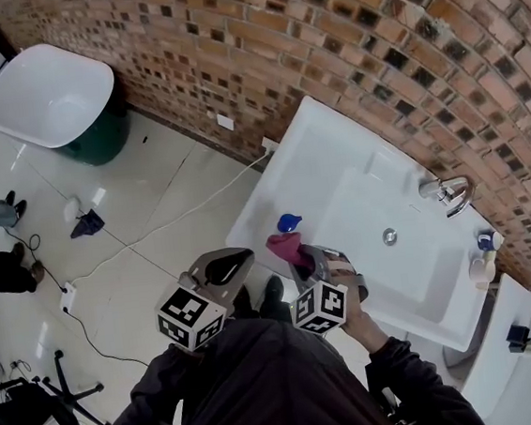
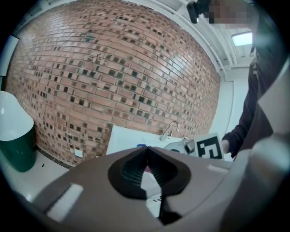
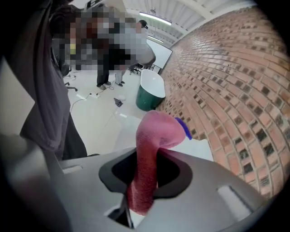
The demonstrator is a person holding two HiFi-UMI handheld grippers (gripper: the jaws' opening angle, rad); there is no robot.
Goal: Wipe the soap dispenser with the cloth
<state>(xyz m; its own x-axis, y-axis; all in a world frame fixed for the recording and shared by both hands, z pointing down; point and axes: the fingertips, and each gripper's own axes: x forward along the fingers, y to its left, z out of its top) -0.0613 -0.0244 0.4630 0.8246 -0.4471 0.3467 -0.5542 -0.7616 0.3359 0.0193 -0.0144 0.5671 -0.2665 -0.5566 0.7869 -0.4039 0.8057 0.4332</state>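
Note:
A pink cloth [image 1: 285,247] hangs folded between the jaws of my right gripper [image 1: 303,261], which is shut on it above the near left part of the white sink counter [image 1: 327,167]. In the right gripper view the cloth [image 3: 151,154] sticks up out of the gripper [image 3: 147,174]. The soap dispenser [image 1: 483,267], a small pale bottle, stands at the counter's far right end, well away from both grippers. My left gripper [image 1: 226,266] hovers off the counter's left edge; in its own view the gripper [image 2: 146,154] is shut with nothing in it.
A small blue thing [image 1: 288,221] lies on the counter just beyond the cloth. The faucet [image 1: 446,193] and basin drain [image 1: 390,236] sit against the brick wall. A white tub on a green base [image 1: 55,97] stands far left; a cable [image 1: 154,230] crosses the floor. People stand at the left.

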